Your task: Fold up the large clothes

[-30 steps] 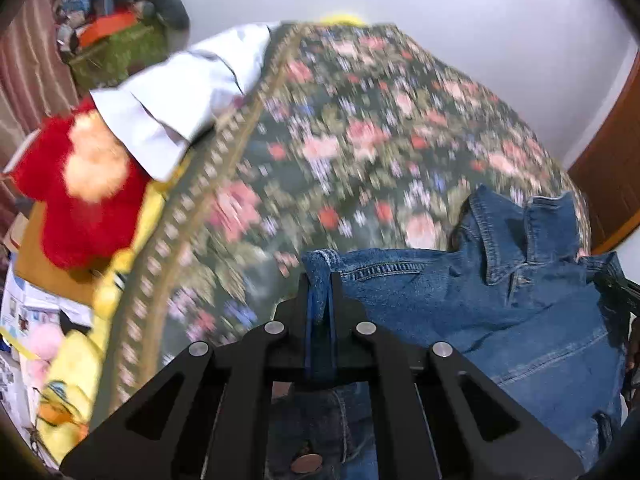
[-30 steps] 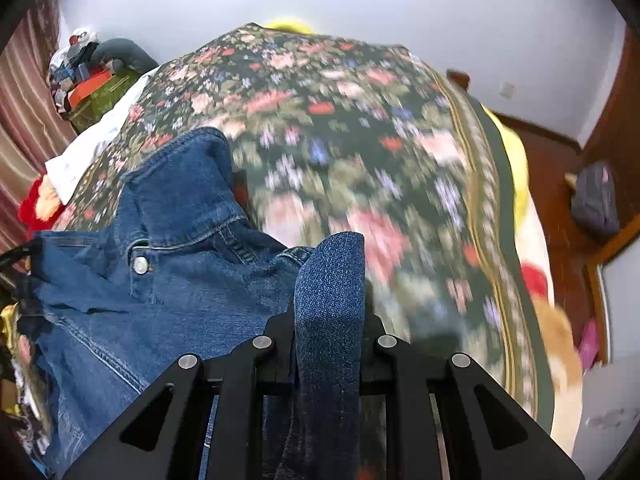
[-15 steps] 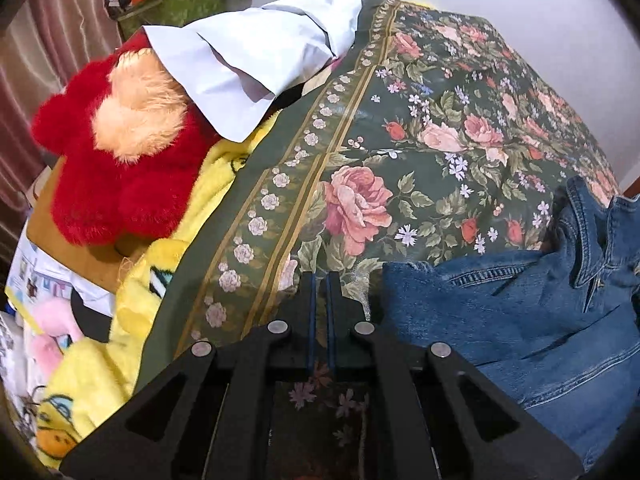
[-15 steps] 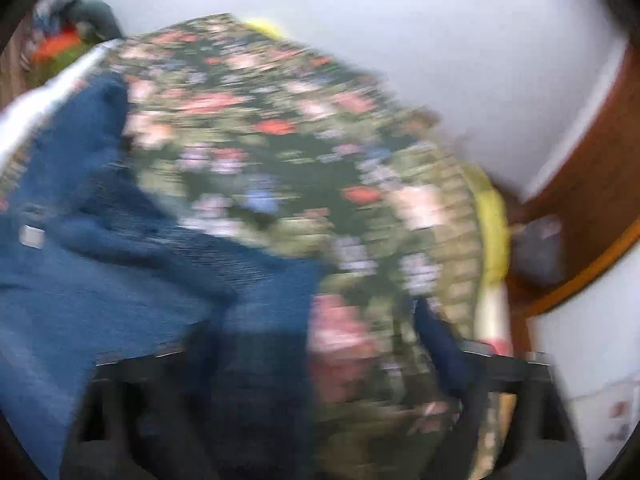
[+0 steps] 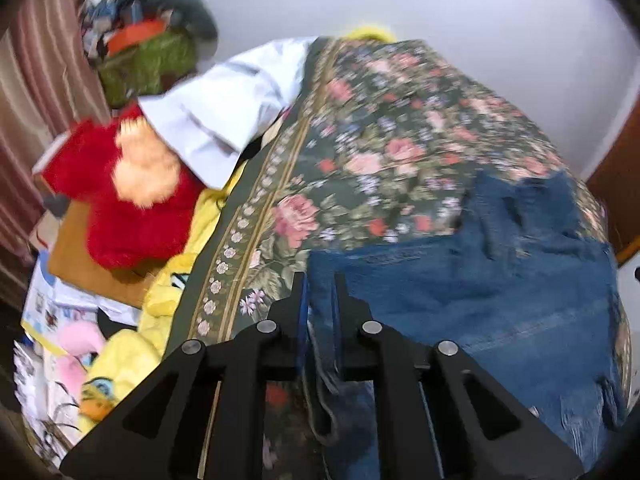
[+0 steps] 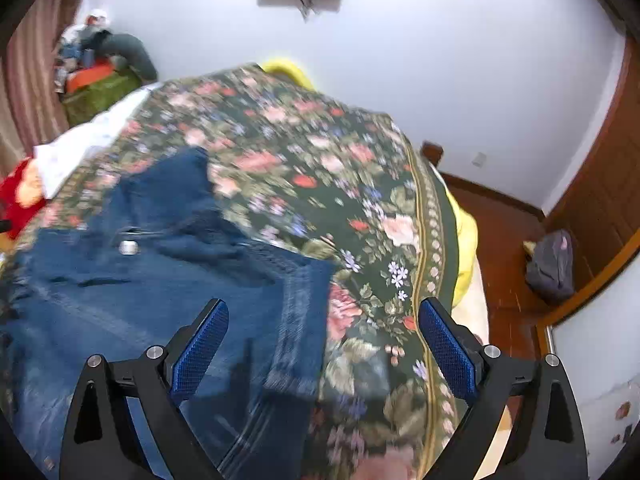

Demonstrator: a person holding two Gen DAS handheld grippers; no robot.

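A blue denim jacket lies spread on the floral bedspread, collar toward the far side. My left gripper is shut on the jacket's left shoulder edge, denim pinched between its fingers. In the right wrist view the jacket lies flat at the left with a metal button showing. My right gripper is open and empty, its blue pads wide apart above the jacket's right sleeve edge.
A white shirt and a red plush toy lie at the bed's left edge, with yellow plush toys below. A grey bag sits on the wooden floor right of the bed. A wall stands behind the bed.
My right gripper has opened and let go of the jacket's sleeve, which now lies flat. My left gripper has stayed shut and holds the denim edge over the bed.
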